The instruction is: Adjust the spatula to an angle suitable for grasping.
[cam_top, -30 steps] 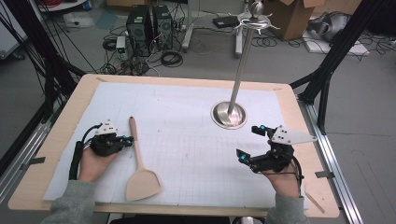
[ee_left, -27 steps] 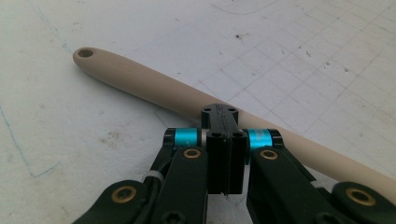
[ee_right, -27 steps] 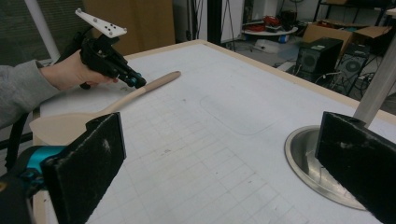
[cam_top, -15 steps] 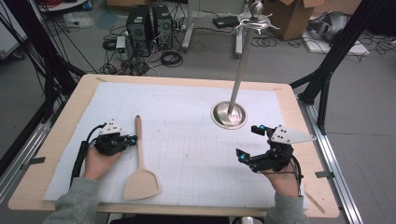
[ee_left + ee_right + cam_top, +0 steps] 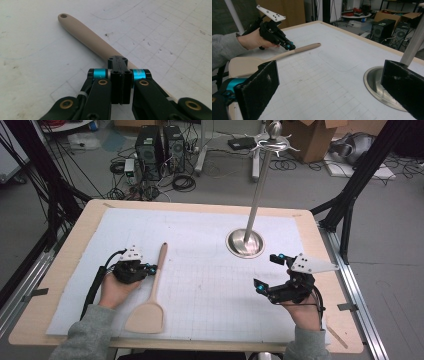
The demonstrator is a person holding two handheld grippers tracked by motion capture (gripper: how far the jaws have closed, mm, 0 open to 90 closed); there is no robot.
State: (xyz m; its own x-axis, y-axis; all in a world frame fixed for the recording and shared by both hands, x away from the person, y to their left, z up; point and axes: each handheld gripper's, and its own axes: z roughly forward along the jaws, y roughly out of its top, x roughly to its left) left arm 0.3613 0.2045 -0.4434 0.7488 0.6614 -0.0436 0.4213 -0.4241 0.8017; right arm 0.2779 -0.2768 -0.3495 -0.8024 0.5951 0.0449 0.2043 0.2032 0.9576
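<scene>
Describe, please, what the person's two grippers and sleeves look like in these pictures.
Both grippers are black with bright blue bands near the jaws and brass-coloured pivots. The left gripper and the right gripper each carry a pale grey three-cornered plate on top. A black cable trails from the left one. The person wears grey sleeves.

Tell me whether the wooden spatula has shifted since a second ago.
Yes. The wooden spatula has slid right, toward the metal stand base, pushed by the shut left gripper.
</scene>
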